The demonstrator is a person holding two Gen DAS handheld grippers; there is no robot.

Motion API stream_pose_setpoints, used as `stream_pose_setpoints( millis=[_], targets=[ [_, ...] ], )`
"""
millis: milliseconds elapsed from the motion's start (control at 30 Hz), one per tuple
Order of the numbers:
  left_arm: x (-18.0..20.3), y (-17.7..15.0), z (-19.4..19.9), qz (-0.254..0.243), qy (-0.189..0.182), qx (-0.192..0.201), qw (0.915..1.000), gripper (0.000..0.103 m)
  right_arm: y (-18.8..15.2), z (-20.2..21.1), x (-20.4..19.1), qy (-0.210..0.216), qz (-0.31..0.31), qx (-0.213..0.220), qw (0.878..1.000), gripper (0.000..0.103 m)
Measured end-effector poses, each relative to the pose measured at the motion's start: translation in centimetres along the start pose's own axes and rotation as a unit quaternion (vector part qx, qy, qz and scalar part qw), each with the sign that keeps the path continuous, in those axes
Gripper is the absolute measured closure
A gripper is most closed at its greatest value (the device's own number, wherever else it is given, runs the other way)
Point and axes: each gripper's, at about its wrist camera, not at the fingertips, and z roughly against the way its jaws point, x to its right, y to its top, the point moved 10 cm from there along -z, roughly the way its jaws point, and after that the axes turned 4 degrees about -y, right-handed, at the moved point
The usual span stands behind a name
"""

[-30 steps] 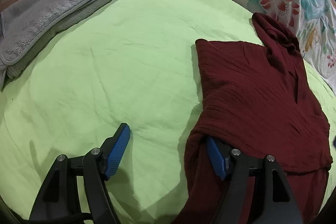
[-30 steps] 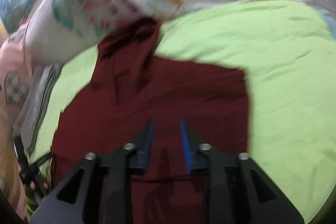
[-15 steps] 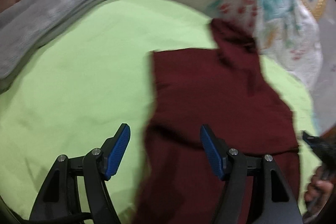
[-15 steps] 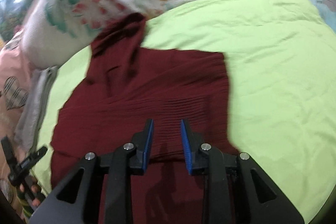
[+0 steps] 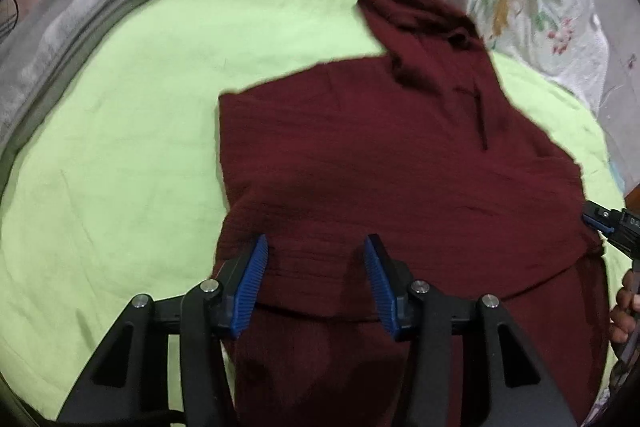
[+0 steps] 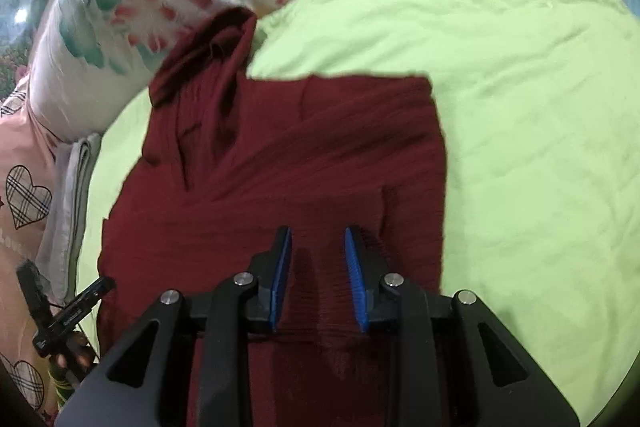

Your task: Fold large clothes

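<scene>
Below both parted fingers [image 5: 374,267], maroon garment [image 5: 380,163] on green sheet [image 5: 120,147].

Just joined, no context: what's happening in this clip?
A person is folding a maroon garment on a light green bedsheet, with tongs in each hand. Both the left tongs and right tongs hover open over its near folded edge, gripping nothing; the left jaws have just been closing, the right ones opening.
</scene>
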Motion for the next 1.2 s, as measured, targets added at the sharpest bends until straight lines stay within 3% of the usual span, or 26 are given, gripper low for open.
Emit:
stream_pose_setpoints(
  millis=[33,100,367,533,800,1100,1167,1200],
  targets=[
    [0.3,0.5,0.2,-0.001,0.0,0.003,1.0,0.049,0.5,0.3,-0.1,0.0,0.001,0.005,1.0,0.06],
    [0.6,2.1,0.4,0.002,0.0,0.009,1.0,0.046,2.0,0.4,-0.7,0.018,-0.006,0.011,1.0,0.056],
    [1.5,9.0,-3.6,0.002,0.018,0.0,0.9998,0.046,8.4,-1.9,-4.5,0.041,0.024,0.022,0.999,0.056],
    [2.0,14.2,-6.9,0.023,0.007,0.001,0.9997,0.046,12.6,-4.4,-6.8,0.056,0.037,0.022,0.997,0.056],
    [3.3,23.5,-13.2,0.008,-0.007,0.015,0.9998,0.046,19.2,-10.9,-9.9,0.049,0.083,0.014,0.995,0.056],
    [3.0,27.8,-19.2,0.012,-0.042,0.005,0.999,0.051,22.8,-17.6,-10.8,0.061,0.078,0.004,0.995,0.056],
    [3.4,28.5,-19.9,-0.003,-0.032,0.011,0.9994,0.052,23.0,-18.9,-11.1,0.061,0.077,-0.004,0.995,0.062],
    [3.7,28.9,-20.2,-0.014,-0.026,0.014,0.9995,0.054,23.0,-19.3,-11.2,0.062,0.077,-0.007,0.995,0.08]
  ],
)
